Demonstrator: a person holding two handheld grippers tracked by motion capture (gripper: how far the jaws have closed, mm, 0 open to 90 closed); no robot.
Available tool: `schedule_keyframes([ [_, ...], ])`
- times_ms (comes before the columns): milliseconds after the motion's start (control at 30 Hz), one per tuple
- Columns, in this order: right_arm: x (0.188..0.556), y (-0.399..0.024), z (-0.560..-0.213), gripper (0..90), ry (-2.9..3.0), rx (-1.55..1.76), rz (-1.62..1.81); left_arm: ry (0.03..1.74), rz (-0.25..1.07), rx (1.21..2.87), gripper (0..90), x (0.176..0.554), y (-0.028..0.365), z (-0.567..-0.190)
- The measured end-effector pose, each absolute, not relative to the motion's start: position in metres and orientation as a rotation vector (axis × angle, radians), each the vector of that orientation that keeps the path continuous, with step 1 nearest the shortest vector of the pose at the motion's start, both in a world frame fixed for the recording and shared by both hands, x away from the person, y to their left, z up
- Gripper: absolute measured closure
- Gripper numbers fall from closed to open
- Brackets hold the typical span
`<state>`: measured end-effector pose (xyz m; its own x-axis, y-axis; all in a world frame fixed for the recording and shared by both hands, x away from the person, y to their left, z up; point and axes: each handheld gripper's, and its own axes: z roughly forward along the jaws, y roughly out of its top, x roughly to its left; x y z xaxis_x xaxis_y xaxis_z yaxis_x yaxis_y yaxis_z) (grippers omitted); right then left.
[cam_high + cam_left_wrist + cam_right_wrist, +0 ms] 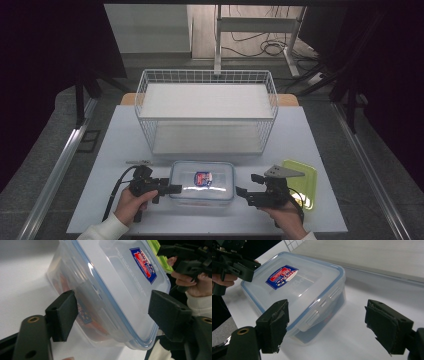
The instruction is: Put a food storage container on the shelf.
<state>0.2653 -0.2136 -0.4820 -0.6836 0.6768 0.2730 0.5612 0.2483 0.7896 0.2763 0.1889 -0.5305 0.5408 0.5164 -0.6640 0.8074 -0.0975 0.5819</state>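
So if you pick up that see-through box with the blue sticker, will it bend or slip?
Probably not bend: the plastic container looks hard, with its lid clipped shut. Its smooth, shiny sides might slip a little between the jaws. It sits low and flat, so a push would likely slide it, not tip it.

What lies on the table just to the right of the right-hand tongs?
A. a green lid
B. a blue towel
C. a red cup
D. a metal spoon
A: in the high view a flat green lid lies on the white table beside the right tongs, to the right of the clear plastic box.
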Motion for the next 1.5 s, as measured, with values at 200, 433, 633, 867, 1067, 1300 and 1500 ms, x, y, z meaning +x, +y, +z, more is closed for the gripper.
schedule_keyframes([
  [200,0.273,-0.202,-0.488,20.3,2.439,1.266,1.436,1.107,-0.356,1.756,25.6,0.276,0.189,-0.531],
  [433,0.285,-0.195,-0.495,19.7,2.467,1.386,1.44,1.104,-0.353,1.755,25.6,0.276,0.189,-0.531],
  [633,0.288,-0.187,-0.497,18.0,2.492,1.453,1.399,1.101,-0.352,1.755,25.5,0.276,0.189,-0.531],
  [867,0.294,-0.183,-0.504,17.1,2.53,1.541,1.456,1.1,-0.348,1.751,25.5,0.276,0.189,-0.532],
  [1067,0.296,-0.182,-0.507,21.8,2.572,1.564,1.505,1.101,-0.346,1.75,25.5,0.275,0.188,-0.531],
  [1300,0.295,-0.189,-0.505,31.4,2.548,1.591,1.557,1.089,-0.299,1.762,28.3,0.269,0.188,-0.527],
  [1500,0.29,-0.192,-0.501,37.5,2.53,1.576,1.581,1.09,-0.265,1.757,32.9,0.262,0.189,-0.523],
])
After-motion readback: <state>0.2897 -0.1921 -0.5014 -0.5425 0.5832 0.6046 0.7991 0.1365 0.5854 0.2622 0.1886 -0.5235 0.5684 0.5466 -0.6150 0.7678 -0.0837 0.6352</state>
